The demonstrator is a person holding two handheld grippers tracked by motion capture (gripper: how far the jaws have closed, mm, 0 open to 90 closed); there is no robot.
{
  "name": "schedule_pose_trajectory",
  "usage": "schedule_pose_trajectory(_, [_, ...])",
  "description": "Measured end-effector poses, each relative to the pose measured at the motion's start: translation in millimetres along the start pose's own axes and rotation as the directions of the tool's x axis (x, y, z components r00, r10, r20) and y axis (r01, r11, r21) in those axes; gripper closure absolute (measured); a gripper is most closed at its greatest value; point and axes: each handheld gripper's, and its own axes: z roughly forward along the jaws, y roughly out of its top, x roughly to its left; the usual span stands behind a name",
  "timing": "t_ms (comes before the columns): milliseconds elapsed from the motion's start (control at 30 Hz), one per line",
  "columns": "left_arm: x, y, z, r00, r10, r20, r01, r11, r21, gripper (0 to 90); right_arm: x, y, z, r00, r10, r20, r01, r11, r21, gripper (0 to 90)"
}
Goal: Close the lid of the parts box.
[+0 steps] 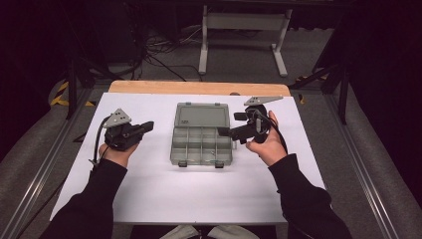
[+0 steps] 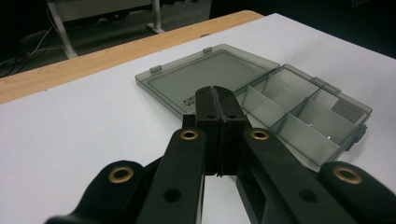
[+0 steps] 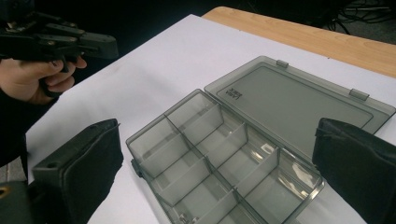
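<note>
With lid already flat behind organiser box [image 1: 201, 144] at frame centre — compartments empty; left gripper [image 1: 144, 127] clamped on nothing, right gripper [image 1: 228, 132] spread wide, gripping nothing.

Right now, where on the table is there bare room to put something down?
The white sheet is bare along the near edge, between the open compartment box and the person's sleeves. Bare strips also lie left of the left tongs and at the far right corner. The middle is crowded: the box with its lid flat, the right tongs beside it.
</note>
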Motion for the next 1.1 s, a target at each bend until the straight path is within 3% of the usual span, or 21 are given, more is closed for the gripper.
schedule_pose_trajectory(167, [0.1, 2.5, 3.6, 1.0000, 0.005, 0.001, -0.005, 1.0000, 0.007, 89.6, -3.8, 0.7, -4.0, 0.9999, 0.014, 0.002, -0.014, 1.000, -0.015, 1.8])
schedule_pose_trajectory(333, [-0.2, 4.8, 7.4, 0.9999, 0.013, 0.001, -0.013, 0.9998, 0.012, 89.6, -9.7, 0.5, -10.1, 0.9987, 0.026, 0.044, -0.025, 0.999, -0.030, 1.8])
schedule_pose_trajectory(433, [0.1, 6.2, 10.4, 1.0000, 0.006, -0.003, -0.006, 0.9999, 0.010, 89.6, -12.5, 1.8, -13.9, 0.9988, 0.018, 0.046, -0.016, 0.999, -0.051, 2.1])
schedule_pose_trajectory(467, [0.5, 6.9, 11.7, 1.0000, 0.006, -0.004, -0.006, 0.9999, 0.013, 89.6, -12.6, 2.0, -15.4, 0.9991, 0.011, 0.042, -0.009, 0.999, -0.052, 7.0])
schedule_pose_trajectory(533, [1.1, 7.8, 13.4, 1.0000, 0.010, -0.001, -0.010, 0.9998, 0.018, 89.6, -13.1, 2.9, -18.1, 0.9965, -0.002, 0.083, 0.007, 0.998, -0.060, 18.4])
schedule_pose_trajectory(633, [2.0, 8.8, 17.3, 1.0000, 0.007, -0.004, -0.007, 0.9997, 0.023, 89.6, -13.8, 3.0, -21.6, 0.9931, -0.015, 0.116, 0.024, 0.997, -0.076, 42.3])
schedule_pose_trajectory(867, [7.5, 11.8, 25.3, 0.9999, 0.001, -0.012, -0.001, 0.9993, 0.036, 89.6, -13.0, 4.2, -22.6, 0.9810, -0.039, 0.190, 0.059, 0.994, -0.096, 86.3])
schedule_pose_trajectory(900, [9.0, 14.9, 27.4, 0.9999, 0.003, -0.016, -0.002, 0.9993, 0.038, 89.6, -13.7, 4.4, -22.4, 0.9796, -0.036, 0.198, 0.056, 0.994, -0.098, 90.0])
schedule_pose_trajectory(1100, [11.9, 22.8, 34.3, 0.9997, 0.011, -0.023, -0.010, 0.9982, 0.059, 89.6, -19.1, 7.0, -15.5, 0.9698, -0.054, 0.238, 0.075, 0.994, -0.081, 90.0])
